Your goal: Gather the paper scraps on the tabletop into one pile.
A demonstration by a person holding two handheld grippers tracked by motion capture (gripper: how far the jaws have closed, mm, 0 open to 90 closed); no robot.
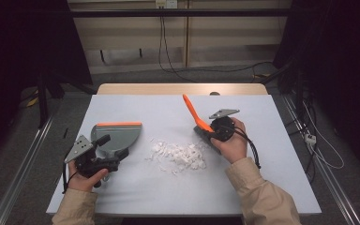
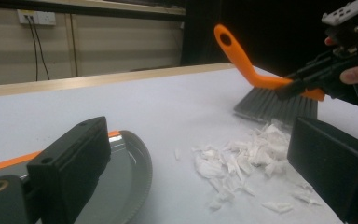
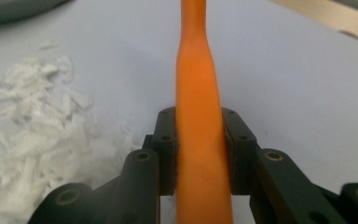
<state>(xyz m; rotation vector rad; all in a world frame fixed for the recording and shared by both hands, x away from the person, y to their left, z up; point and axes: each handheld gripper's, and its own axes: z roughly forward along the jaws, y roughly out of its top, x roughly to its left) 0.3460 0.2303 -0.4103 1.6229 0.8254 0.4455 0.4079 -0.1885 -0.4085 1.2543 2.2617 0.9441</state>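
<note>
Clamped between my right gripper's (image 3: 199, 154) black jaws is the small hand brush with a smooth orange plastic handle (image 3: 196, 107), its grey bristles (image 2: 274, 106) resting on the white tabletop (image 1: 243, 187) just beside the pile of white paper scraps (image 1: 180, 155). My left gripper (image 1: 104, 140) grips the grey dustpan with an orange lip (image 1: 120, 131), left of the scraps.
</note>
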